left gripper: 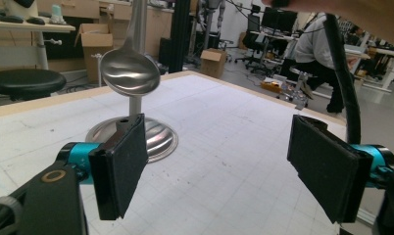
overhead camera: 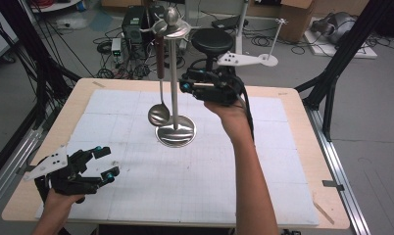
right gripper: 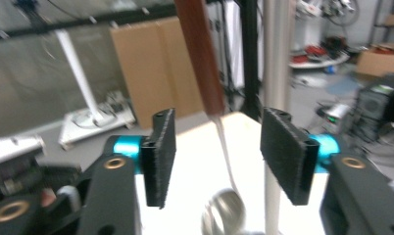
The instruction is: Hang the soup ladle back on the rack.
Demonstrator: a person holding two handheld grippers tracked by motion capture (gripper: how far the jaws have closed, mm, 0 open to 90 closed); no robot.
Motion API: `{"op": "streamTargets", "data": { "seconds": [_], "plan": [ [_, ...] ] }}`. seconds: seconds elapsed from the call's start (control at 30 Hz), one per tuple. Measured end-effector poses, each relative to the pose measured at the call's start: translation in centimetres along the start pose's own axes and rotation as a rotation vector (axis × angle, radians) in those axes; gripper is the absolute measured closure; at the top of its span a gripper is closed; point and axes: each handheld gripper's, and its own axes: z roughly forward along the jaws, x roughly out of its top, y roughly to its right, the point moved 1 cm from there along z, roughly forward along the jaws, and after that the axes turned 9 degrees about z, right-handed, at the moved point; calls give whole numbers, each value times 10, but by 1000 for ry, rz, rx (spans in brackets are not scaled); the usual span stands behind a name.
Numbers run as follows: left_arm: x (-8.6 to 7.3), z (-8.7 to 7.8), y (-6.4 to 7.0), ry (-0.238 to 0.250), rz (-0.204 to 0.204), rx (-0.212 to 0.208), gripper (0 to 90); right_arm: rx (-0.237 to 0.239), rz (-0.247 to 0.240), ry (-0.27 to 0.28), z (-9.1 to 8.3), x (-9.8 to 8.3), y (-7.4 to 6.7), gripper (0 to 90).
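Ladle (right gripper: 205, 68) beyond open right gripper (right gripper: 217, 156)

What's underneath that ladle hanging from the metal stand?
Beneath the ladle lies the white gridded mat and the edge of the stand's round base. The bowl's underside is hidden.

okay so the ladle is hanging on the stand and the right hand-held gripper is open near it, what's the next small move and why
Probably draw the right hand-held gripper back from the stand. Its jaws stand open and apart from the ladle, which hangs from the top hook with its bowl above the base, so the hanging looks done.
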Motion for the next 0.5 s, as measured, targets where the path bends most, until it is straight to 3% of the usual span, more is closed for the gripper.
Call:
{"op": "streamTargets", "data": {
  "seconds": [0.23, 0.5],
  "plan": [
    [-4, 2, -1, -6, -7, 14, 232, -150, -58, 1, -42, -40, -1, 213],
    [-5, 2, -2, -2, -6, 21, 228, -297, -111, 26, -96, -103, -8, 200]
  ]
}}
